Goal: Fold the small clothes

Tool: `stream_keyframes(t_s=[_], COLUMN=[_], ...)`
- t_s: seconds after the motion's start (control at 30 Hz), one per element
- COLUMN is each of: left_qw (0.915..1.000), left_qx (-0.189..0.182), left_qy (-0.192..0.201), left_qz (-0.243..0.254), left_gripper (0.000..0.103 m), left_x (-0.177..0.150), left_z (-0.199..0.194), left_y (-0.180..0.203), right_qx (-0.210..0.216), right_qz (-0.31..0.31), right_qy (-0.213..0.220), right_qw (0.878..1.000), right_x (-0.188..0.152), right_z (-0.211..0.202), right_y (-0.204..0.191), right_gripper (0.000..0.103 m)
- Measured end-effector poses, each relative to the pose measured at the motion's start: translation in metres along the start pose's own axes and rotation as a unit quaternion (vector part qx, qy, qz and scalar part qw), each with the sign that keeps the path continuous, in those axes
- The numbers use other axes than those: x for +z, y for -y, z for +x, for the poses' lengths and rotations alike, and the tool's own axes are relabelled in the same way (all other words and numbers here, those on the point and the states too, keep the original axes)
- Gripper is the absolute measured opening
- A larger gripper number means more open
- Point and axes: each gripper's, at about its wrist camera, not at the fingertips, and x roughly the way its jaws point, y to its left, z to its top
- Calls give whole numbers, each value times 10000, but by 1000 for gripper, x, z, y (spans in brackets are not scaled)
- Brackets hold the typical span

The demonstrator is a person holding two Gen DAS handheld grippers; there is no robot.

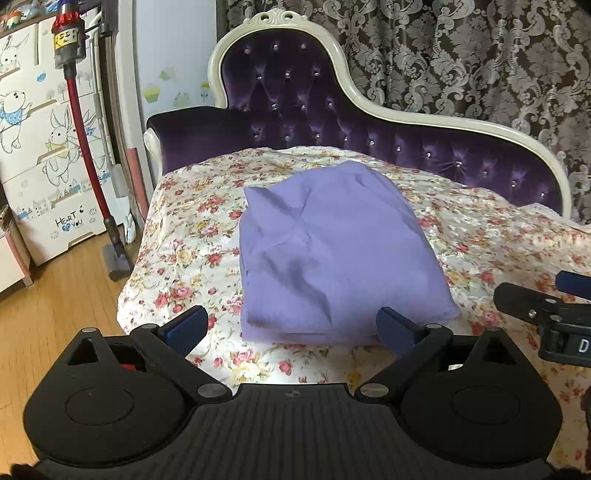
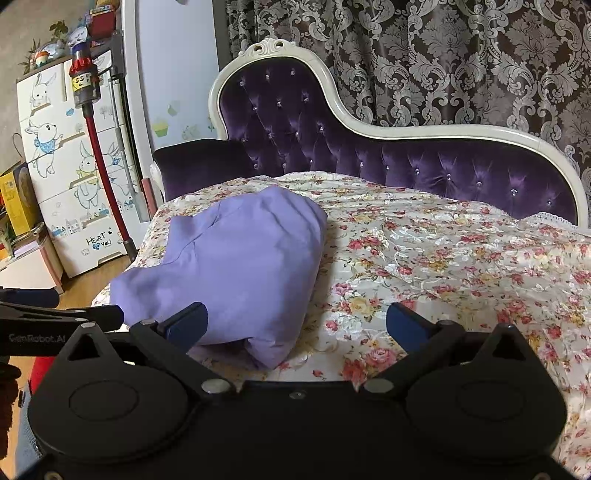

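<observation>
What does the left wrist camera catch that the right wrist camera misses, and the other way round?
Only the left wrist view shows the vacuum's floor head resting on the wooden floor, and the right gripper poking in from the side.

Only the right wrist view shows the yellow box beside the bunny cabinet and the toys on top of it.

Both show the folded purple garment on the floral bedspread, the tufted purple headboard, and open, empty gripper jaws.

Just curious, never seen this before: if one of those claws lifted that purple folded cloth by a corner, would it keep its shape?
Probably not. The lavender garment looks soft and creased, so it would likely droop and unfold. It seems light for its bulk, and pushed across the floral bedspread it may bunch rather than slide.
</observation>
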Motion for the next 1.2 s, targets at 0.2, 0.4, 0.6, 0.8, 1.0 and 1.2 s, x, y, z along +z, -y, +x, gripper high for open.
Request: stream_keyframes(t_s=[0.2, 0.4, 0.6, 0.8, 1.0, 1.2], left_qw=[9999, 9999, 9998, 9997, 9996, 9996], left_qx=[10, 41, 20, 10, 7, 0], left_qy=[-75, -137, -183, -209, -248, -270], left_qz=[-68, -68, -90, -104, -122, -109], left_gripper=[99, 99, 99, 99, 99, 99], left_x=[-3, -5, -6, -6, -7, -7], left_z=[-1, 0, 2, 4, 7, 8], left_y=[0, 0, -1, 0, 1, 2], right_qx=[-18, -35, -26, -9, 12, 32], right_qz=[-17, 44, 50, 76, 84, 105], right_qy=[-39, -98, -158, -206, -274, -329], right_qw=[10000, 9999, 9999, 9998, 9996, 9994], right_x=[-4, -8, -10, -11, -11, -12], right_z=[-1, 1, 3, 5, 8, 11], right_y=[0, 2, 3, 4, 4, 5], right_gripper=[102, 102, 102, 102, 102, 102])
